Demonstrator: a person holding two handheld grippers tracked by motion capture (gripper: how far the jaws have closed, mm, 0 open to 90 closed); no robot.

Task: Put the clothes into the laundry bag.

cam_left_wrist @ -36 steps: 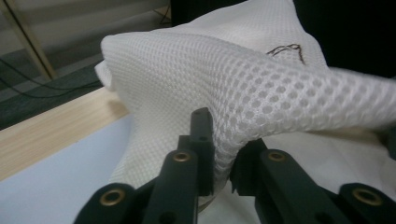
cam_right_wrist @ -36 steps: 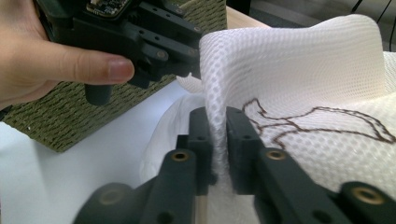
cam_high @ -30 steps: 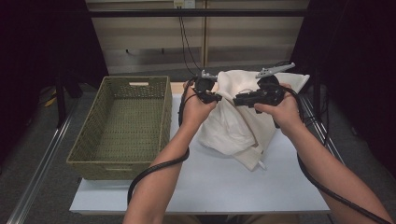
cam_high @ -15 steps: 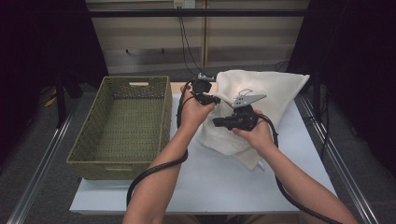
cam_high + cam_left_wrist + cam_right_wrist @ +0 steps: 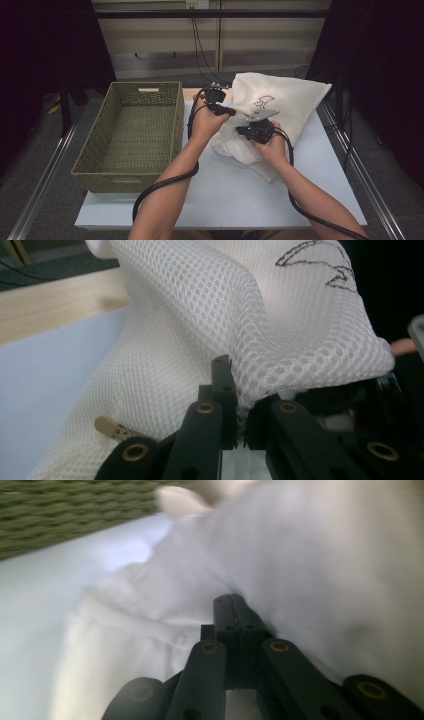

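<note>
White mesh laundry bag (image 5: 280,107) lies mid-right of high view on desk (image 5: 225,195), upper part propped up twd top of frame, lower folds bunched under the hands; woven basket (image 5: 130,132) sits left of it, nothing inside as far as visible. Left gripper (image 5: 220,107) at bag's left edge, jaws clamped on a fold of mesh, seen close in left gripper view (image 5: 235,405); a small brass zip pull (image 5: 112,427) hangs lower left there. What changed: vs a sec ago right gripper (image 5: 252,131) has dropped from bag's upper edge to lower centre of frame, and its jaws have just been closing; now pressed together in right gripper view (image 5: 235,610), blurred; cloth lies against tips but can't tell if any is pinched btwn them. Left hand barely moved. Reading: left holds bag steady while right comes down for a lower hold; prob prep to lift or fold bag, maybe twd basket; right's hold looks unsure, may need regrip.
</note>
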